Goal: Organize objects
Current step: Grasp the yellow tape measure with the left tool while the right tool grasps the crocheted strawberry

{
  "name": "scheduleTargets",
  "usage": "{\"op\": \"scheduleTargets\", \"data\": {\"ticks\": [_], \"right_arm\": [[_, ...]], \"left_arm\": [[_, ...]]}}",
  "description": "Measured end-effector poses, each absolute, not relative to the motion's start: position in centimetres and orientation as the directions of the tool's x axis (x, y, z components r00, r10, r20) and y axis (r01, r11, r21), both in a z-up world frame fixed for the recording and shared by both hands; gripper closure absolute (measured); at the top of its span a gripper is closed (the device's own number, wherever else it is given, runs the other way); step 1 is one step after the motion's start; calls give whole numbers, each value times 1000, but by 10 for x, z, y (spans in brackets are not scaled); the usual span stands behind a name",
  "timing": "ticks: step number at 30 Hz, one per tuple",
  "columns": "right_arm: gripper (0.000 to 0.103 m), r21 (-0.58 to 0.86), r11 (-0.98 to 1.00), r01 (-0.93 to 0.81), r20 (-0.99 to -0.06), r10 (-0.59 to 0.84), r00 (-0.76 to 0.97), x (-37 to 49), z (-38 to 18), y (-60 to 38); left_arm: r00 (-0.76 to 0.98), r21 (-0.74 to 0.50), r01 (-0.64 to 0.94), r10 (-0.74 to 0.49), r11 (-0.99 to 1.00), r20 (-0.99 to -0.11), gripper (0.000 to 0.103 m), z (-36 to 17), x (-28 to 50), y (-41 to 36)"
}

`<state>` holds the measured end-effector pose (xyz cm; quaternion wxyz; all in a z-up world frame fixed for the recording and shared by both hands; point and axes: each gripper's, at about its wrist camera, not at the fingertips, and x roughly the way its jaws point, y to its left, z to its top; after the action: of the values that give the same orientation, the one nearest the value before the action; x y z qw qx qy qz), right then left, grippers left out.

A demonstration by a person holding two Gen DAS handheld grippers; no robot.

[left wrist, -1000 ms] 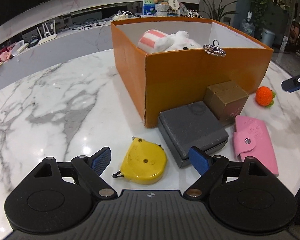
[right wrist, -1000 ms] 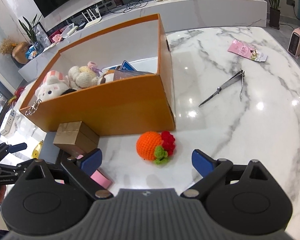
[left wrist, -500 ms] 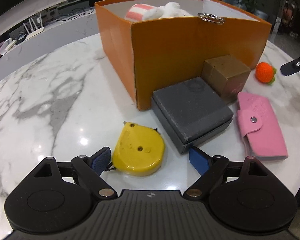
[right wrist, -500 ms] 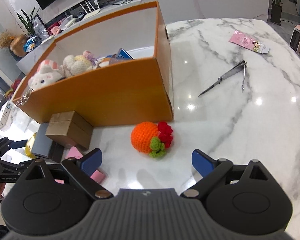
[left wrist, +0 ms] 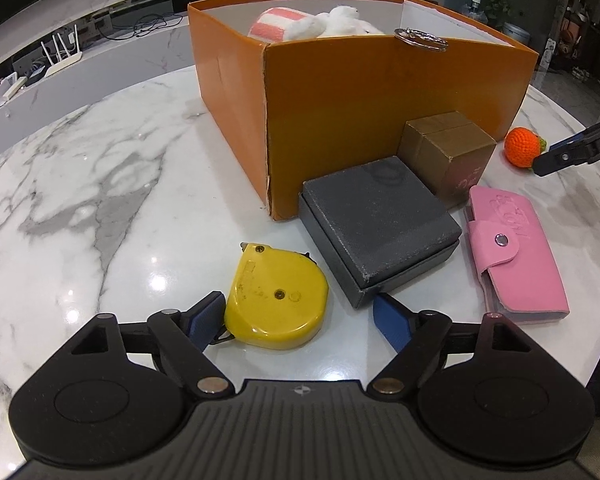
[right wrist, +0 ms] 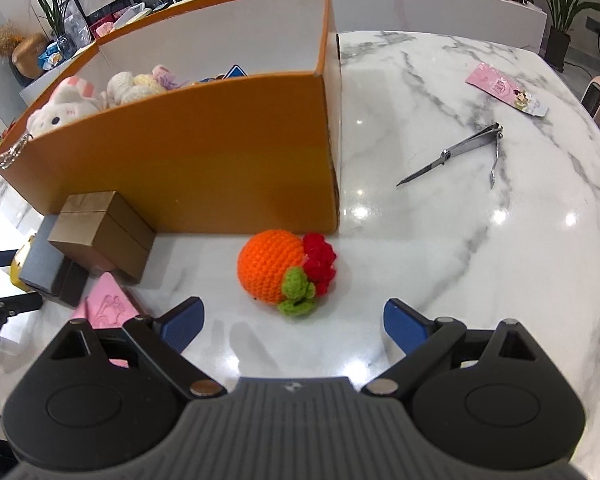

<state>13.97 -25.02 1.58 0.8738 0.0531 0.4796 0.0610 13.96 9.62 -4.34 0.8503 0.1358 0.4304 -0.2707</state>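
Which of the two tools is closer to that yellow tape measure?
Left. The left tool, its jaws just closing, has the yellow tape measure between its fingers. The right tool is further along the table, facing the orange crochet toy.

Bright overhead glare spots the marble tabletop (right wrist: 480, 240); fisheye edges bend, darken.

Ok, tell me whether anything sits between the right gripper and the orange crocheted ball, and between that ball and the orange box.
Nothing visible does. The orange crocheted ball lies on bare marble straight ahead of the right gripper, whose jaws stand open. The orange cardboard box is right behind it; only its front wall must be cleared.
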Motion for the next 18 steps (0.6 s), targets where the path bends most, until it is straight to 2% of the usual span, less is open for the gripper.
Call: {"op": "scheduleTargets", "data": {"ticks": [6, 9, 11, 12, 14, 18], "right_arm": [[10, 171, 983, -71, -799, 181, 574, 148, 12, -247], [22, 182, 980, -75, -797, 192, 573, 153, 9, -245], [33, 174, 983, -66, -795, 180, 580, 155, 10, -243], [41, 169, 984, -62, -795, 173, 581, 156, 11, -243], [45, 166, 985, -54, -799, 166, 578, 157, 12, -243], [46, 165, 985, -57, -805, 168, 570, 156, 13, -241]], "left_arm": [[475, -6, 585, -348, 811, -808, 22, -41, 139, 97], [471, -11, 592, -357, 806, -807, 33, -40, 138, 98], [472, -16, 593, -363, 805, -804, 38, -39, 138, 99], [474, -12, 593, -361, 805, -803, 46, -39, 138, 100], [475, -15, 592, -364, 806, -801, 46, -39, 139, 101], [479, -6, 593, -359, 805, -801, 46, -39, 139, 100]]}}
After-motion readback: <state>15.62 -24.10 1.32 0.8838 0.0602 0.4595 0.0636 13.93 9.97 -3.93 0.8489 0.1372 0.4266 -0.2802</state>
